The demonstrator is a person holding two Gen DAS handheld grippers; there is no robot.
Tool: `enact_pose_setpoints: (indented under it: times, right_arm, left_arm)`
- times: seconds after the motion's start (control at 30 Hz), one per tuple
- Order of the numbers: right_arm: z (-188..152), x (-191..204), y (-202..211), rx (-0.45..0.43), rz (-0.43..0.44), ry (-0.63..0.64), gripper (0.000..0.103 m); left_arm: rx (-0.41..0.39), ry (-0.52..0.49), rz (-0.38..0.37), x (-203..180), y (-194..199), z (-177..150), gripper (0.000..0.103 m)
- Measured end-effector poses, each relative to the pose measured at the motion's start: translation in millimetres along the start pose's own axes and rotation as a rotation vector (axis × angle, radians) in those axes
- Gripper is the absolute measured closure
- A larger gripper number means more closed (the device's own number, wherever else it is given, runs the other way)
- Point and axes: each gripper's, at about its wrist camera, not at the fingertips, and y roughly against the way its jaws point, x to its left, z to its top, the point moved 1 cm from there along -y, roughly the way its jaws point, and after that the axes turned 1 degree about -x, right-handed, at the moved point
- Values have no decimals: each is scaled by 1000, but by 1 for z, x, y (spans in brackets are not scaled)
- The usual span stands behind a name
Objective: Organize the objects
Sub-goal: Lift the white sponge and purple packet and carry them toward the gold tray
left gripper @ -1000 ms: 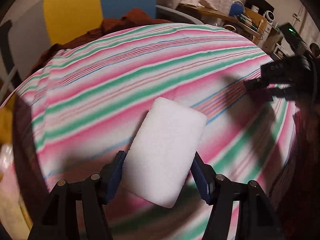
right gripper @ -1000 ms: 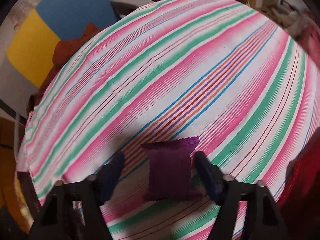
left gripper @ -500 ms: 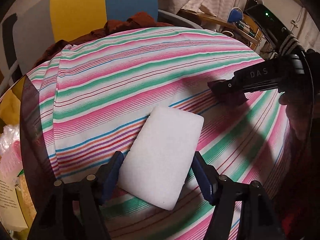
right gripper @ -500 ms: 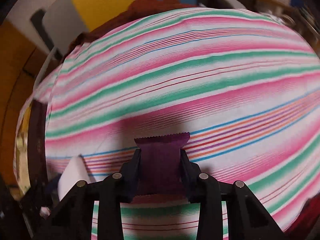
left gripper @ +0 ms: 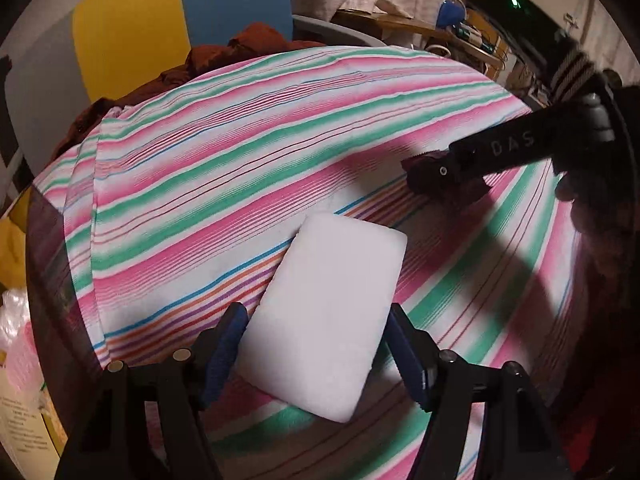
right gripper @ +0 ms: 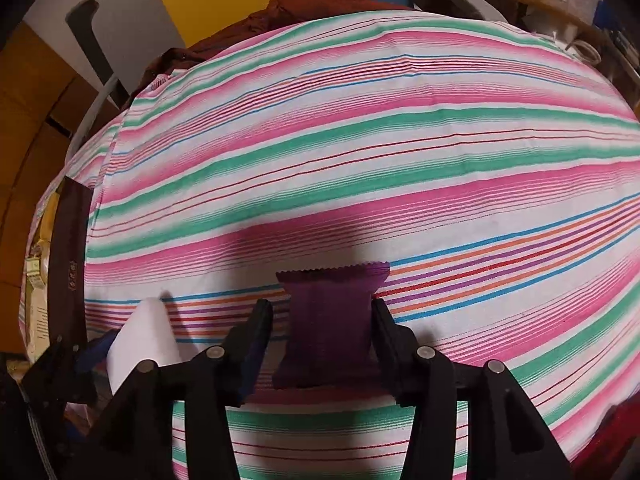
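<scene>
A white foam sponge [left gripper: 328, 312] lies flat on the striped tablecloth [left gripper: 240, 152]. My left gripper [left gripper: 312, 344] straddles its near end with jaws opening, and the blue pads [left gripper: 224, 344] stand just off its sides. A small purple sachet [right gripper: 332, 320] lies on the cloth between the fingers of my right gripper [right gripper: 320, 320]. Those jaws are opening too: the left finger stands clear of the sachet and the right one rests beside it. From the left wrist view the right gripper [left gripper: 440, 176] points down over the sachet [left gripper: 460, 196], right of the sponge. The sponge [right gripper: 140, 336] shows at lower left in the right wrist view.
A rust-brown cloth [left gripper: 248, 44] is bunched at the table's far edge, with yellow and blue panels [left gripper: 132, 36] behind it. A cluttered desk [left gripper: 460, 36] stands at the far right. A plastic bag and a printed box [left gripper: 24, 400] sit off the table's left edge.
The right gripper swung left and rolled, closed on the purple sachet, then spread its fingers again. The left gripper's pads drew slightly away from the sponge.
</scene>
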Motion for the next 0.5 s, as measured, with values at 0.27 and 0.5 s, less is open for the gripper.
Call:
enact_pose_setpoints:
  times: [0.27, 0.5]
  right_arm:
    - [2, 3, -4, 4, -3, 18, 44]
    - [2, 4, -5, 7, -9, 27, 41]
  left_arm:
    - [-43, -142, 6, -20, 18, 3, 22]
    - [-23, -111, -53, -4, 15, 13, 23]
